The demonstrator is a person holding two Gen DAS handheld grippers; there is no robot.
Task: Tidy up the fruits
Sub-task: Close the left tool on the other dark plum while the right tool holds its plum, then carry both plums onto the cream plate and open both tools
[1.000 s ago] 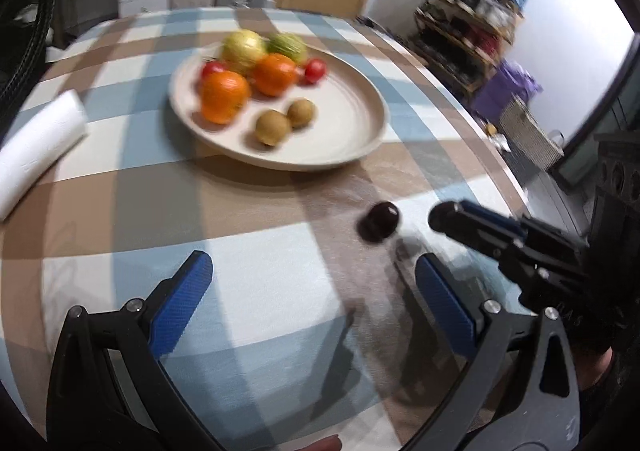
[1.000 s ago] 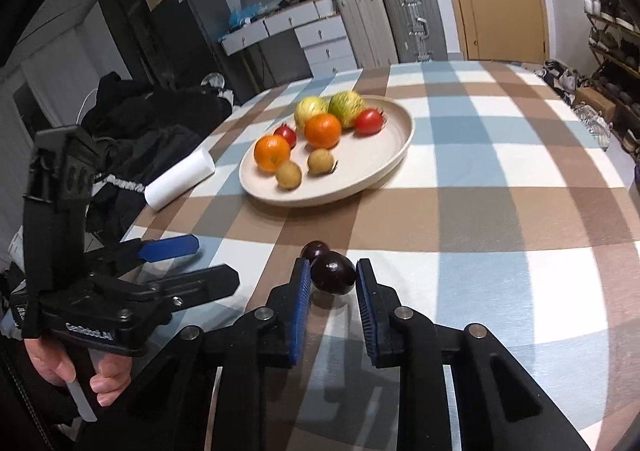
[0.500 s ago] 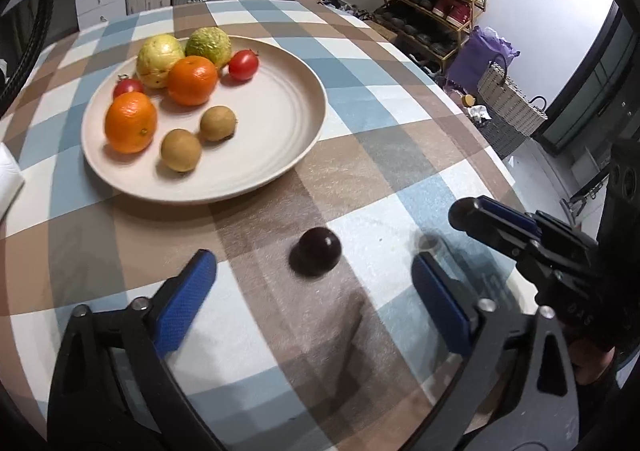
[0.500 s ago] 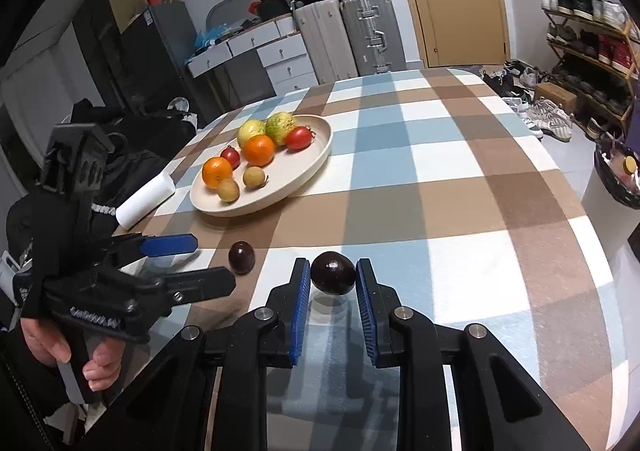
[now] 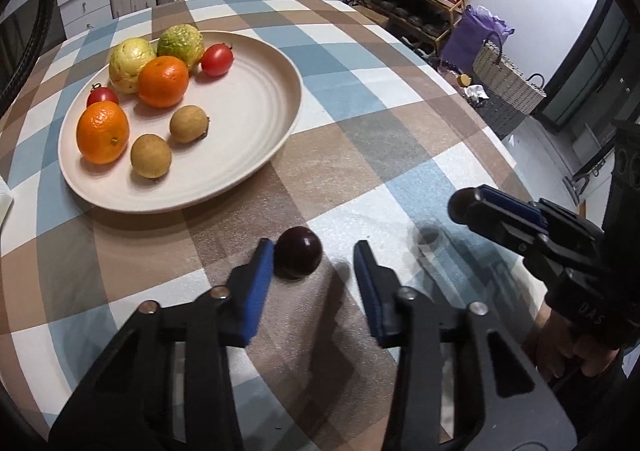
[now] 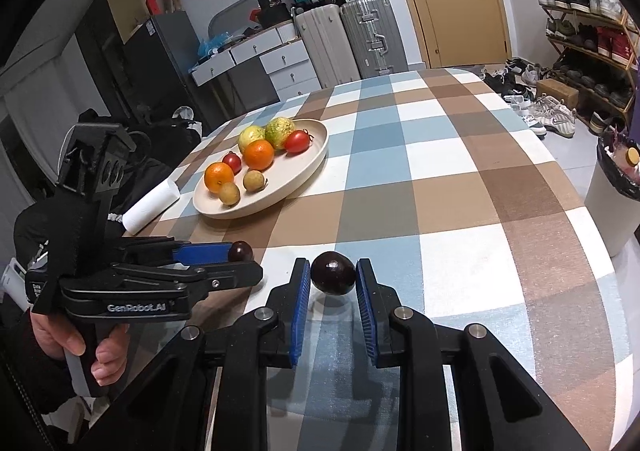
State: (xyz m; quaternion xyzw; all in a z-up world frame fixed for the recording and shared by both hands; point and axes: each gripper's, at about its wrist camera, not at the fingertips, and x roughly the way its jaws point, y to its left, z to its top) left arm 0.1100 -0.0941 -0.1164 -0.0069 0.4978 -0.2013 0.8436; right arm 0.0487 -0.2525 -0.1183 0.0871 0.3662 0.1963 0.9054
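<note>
Here the right tool [image 6: 333, 277] clamps one dark fruit [image 6: 333, 278]; the left tool [image 5: 314, 257], closing, brackets another [image 5: 298, 257].

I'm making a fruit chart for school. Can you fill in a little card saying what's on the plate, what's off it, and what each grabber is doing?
plate: two oranges, two tomatoes, two yellow-green fruits, two small brown fruits
table: checked cloth, one dark plum lying loose
left gripper: jaws just been closing around that plum, a gap remains on one side
right gripper: shut on second plum
</note>
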